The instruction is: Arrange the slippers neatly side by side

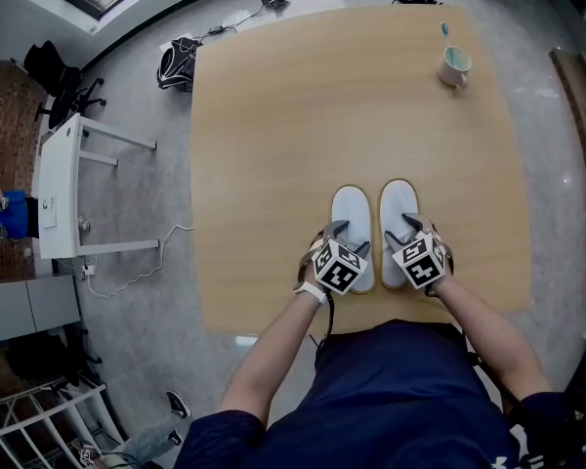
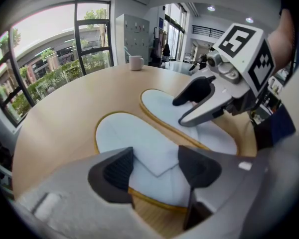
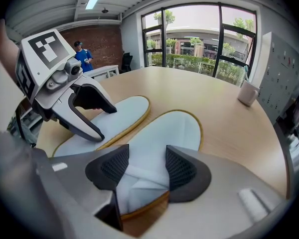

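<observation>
Both grippers at the near ends of the paired slippers.

My left gripper (image 2: 154,166) has its jaws well apart, straddling the near end of the left slipper (image 1: 352,213) and holding nothing. My right gripper (image 3: 147,171) is the same over the right slipper (image 1: 398,203): its jaws are apart with a slightly narrower gap, and white fabric with a fold line shows between the pads. The two slippers lie flat on the table (image 1: 303,115) near my edge. They are side by side and parallel, their long edges just beside each other and their rounded far ends about level. Well beyond them, at the far right corner, stands a mug (image 1: 455,64).
</observation>
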Demonstrator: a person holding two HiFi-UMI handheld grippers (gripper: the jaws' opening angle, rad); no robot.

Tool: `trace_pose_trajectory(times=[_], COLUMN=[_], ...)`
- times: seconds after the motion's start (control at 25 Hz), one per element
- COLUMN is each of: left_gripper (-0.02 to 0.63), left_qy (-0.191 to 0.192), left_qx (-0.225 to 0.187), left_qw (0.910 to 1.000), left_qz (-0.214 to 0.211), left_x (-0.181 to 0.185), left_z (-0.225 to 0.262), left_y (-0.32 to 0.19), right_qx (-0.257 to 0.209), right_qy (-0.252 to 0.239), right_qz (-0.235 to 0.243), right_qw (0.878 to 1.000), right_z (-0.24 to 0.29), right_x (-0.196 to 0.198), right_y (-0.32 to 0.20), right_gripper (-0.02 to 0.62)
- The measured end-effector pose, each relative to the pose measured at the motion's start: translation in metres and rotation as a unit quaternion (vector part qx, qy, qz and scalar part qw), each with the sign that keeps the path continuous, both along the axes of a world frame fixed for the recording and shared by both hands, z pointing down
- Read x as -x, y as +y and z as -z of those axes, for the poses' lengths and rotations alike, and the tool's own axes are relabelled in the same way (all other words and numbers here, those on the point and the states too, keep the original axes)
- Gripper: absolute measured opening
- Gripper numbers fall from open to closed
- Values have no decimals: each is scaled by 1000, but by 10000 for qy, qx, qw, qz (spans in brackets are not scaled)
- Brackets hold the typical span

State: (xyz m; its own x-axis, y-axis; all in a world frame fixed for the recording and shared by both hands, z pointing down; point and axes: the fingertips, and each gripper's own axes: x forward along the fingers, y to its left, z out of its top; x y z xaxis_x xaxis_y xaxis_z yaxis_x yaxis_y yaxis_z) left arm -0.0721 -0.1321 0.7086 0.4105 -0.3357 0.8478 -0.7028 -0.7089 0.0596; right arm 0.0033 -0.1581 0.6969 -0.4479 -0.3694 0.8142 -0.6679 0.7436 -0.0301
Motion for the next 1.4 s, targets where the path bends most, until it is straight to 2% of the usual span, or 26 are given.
trace_pose_trajectory(times=[0.52,0.92,1.12,1.28,1.4], left_gripper=[290,291,295,302,304], left_qy=[-39,-17,-52,-38,243], left_qx=[-19,-34,-178,-267,-518], left_qw=[10000,10000,9997,9994,9978], left_qz=[-77,-2,130,235,346], left_x=[-5,-4,-2,-4,-7], left_z=[-1,-2,-3,6,41], left_y=[3,1,0,-1,-2], right_qx=[6,29,-3,96,117], right_qy=[45,20,3,-409,-902], right_qz=[38,-1,0,-187,-499], right_qw=[10000,10000,10000,9989,9946], right_z=[0,-2,-4,4,34], right_x=[7,8,9,10,9], right_y=[6,4,2,3,1], right_gripper=[240,241,241,266,267])
